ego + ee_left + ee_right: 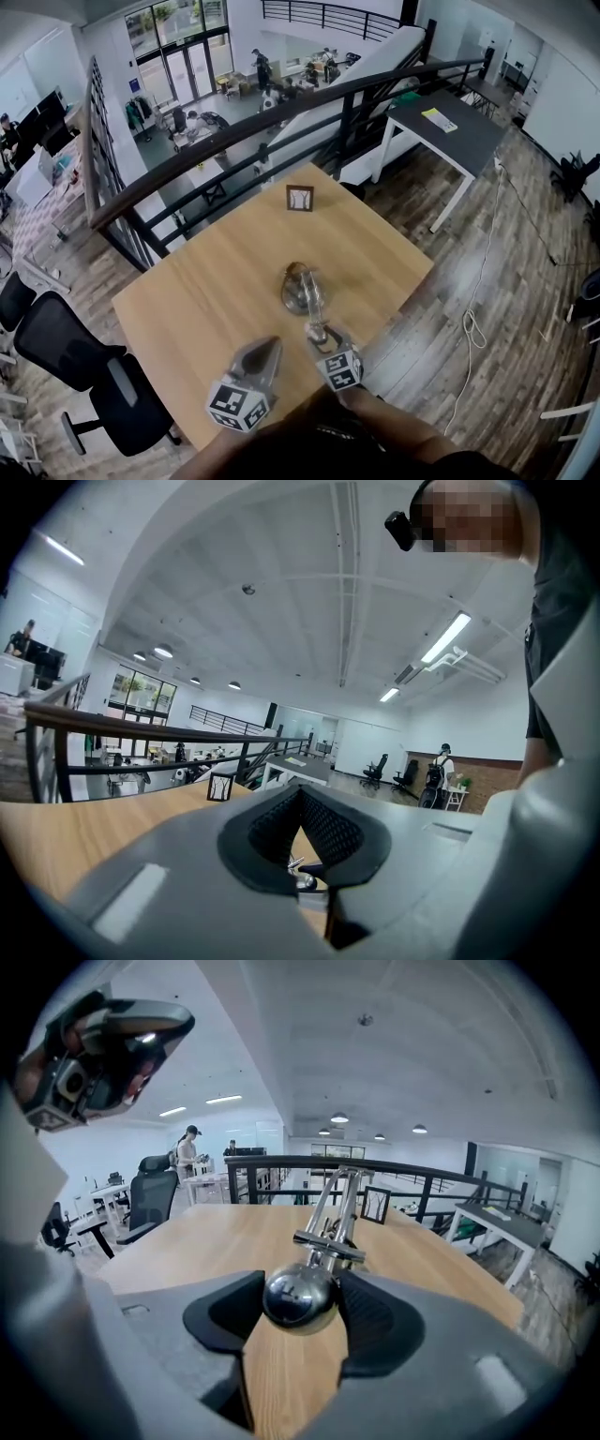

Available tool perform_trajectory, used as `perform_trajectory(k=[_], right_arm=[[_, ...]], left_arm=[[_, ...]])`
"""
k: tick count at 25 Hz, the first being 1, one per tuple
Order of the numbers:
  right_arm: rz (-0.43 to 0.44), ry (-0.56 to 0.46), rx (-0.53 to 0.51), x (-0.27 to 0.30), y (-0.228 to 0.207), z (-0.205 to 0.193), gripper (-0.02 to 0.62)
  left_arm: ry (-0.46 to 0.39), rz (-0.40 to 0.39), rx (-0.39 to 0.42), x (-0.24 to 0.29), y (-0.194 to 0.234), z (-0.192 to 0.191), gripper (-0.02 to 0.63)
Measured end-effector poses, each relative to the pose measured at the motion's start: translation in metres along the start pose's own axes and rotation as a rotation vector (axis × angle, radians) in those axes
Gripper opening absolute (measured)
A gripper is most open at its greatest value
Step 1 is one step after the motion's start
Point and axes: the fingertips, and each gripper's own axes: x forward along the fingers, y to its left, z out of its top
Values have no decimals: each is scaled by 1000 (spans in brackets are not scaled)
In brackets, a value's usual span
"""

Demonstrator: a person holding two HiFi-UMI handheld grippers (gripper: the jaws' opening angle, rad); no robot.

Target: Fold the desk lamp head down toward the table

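A chrome desk lamp [302, 286] stands in the middle of the wooden table [187, 300]. Its two thin arm rods [333, 1213] run away from me, and at their near end is a chrome ball [298, 1299]. My right gripper [300, 1290] is shut on that ball, with a pad pressed against each side; in the head view the right gripper [317, 333] sits just in front of the lamp. My left gripper [272, 345] hovers to its left over the table's near part. In its own view the left gripper [300, 794] is shut with nothing between the pads, and a bit of chrome [302, 878] shows below them.
A small framed picture [299, 198] stands near the table's far edge. Behind the table runs a dark railing [281, 112] over a drop to the floor below. A black office chair [84, 366] is at the left, and a grey desk [450, 131] at the far right.
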Motion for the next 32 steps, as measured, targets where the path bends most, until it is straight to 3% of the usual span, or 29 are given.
perform_trajectory(k=[11,23,28,32], right_arm=[[-25,58,-92,39,-3,-20,244],[-27,85,-109,46,-9,-25,249],[-34,-9,-64,12,-2,10,234],[-28,-119,2,-31,6,58,179]], left_arm=[[18,29,4,-1,9,-3,2],[16,27,7,0,7,-2,2],[-7,-4,17,-8,-1,6,2],[-38,-49,30,-16,-15,12,2]])
